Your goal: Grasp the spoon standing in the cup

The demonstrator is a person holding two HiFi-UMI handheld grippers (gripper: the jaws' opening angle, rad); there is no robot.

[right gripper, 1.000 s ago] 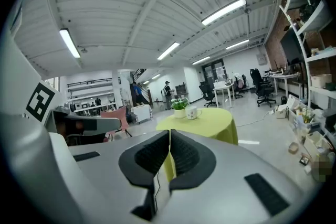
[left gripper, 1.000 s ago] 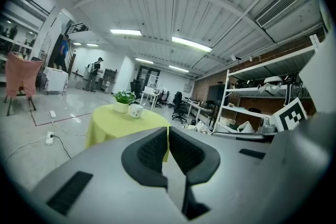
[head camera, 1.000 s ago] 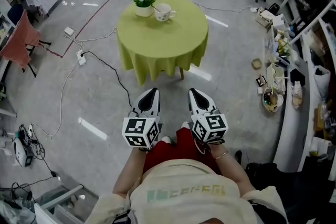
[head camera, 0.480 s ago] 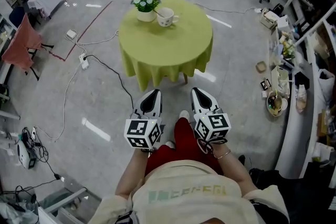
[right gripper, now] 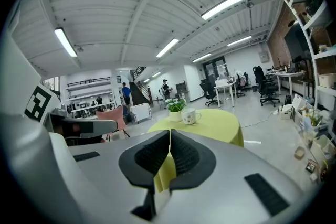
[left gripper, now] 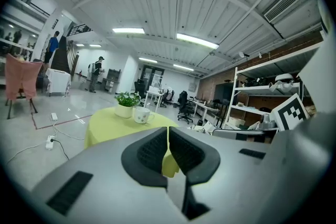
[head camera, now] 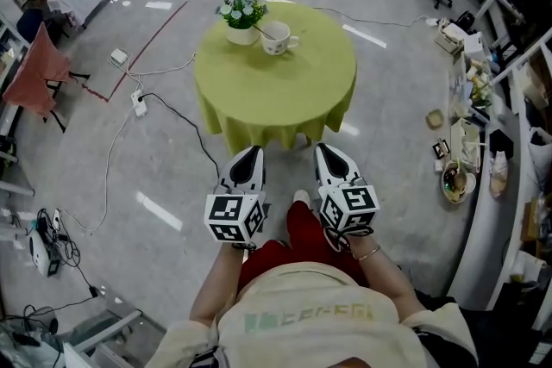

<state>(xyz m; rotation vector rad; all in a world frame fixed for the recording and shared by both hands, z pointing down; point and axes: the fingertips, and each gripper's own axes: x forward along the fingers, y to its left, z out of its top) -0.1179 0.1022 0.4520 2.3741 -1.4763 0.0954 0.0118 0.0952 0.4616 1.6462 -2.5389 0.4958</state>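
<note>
The person stands well short of the round table (head camera: 276, 90), draped in a yellow-green cloth, so neither gripper is within reach of anything. The white cup (head camera: 276, 38) sits near the table's far edge, just beside a potted plant (head camera: 241, 13). The spoon (head camera: 260, 28) leans out of the cup toward the plant, handle angled up and left. Both tools are held low in front of the body, side by side, pointing at the table. The left gripper (head camera: 251, 150) has its 2 jaws pressed together on nothing, and the right gripper (head camera: 323, 148) likewise. That looks like a posture for walking up, and the jaws would need to part before the handle can be taken
</note>
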